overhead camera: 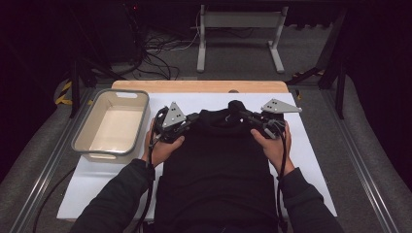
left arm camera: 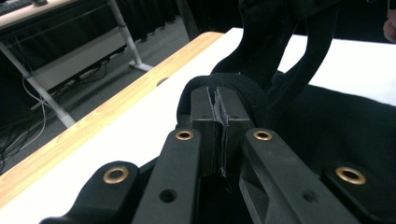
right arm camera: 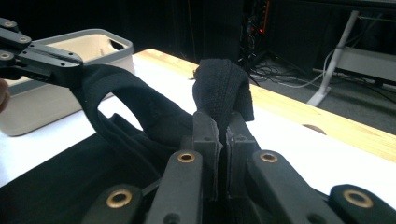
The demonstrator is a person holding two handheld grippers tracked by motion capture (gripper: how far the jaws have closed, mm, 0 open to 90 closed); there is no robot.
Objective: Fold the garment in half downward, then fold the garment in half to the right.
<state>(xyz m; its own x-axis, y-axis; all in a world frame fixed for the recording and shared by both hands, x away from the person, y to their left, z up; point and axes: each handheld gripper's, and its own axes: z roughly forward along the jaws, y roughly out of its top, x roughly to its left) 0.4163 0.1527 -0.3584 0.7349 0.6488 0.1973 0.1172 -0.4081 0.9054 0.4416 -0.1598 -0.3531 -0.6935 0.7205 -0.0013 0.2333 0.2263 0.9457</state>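
Note:
A black garment point(overhead camera: 218, 165) lies flat on the white board point(overhead camera: 311, 145), its collar toward the far edge. My left gripper point(overhead camera: 193, 118) is shut on the collar's left side; in the left gripper view a fold of black fabric point(left arm camera: 238, 86) wraps over the closed left gripper point(left arm camera: 219, 100). My right gripper point(overhead camera: 246, 116) is shut on the collar's right side, lifting it slightly. A bunch of the garment's cloth point(right arm camera: 224, 88) stands up from the closed right gripper point(right arm camera: 219, 126). The left gripper point(right arm camera: 74, 65) appears at the upper left of the right gripper view, holding the collar band.
A grey-rimmed beige bin point(overhead camera: 85, 131), empty inside, sits at the board's left; the same bin point(right arm camera: 46, 100) stands behind the left gripper. A wooden table edge point(overhead camera: 199, 86) runs along the far side. Beyond it are white table legs point(overhead camera: 201, 48) and floor cables point(overhead camera: 155, 48).

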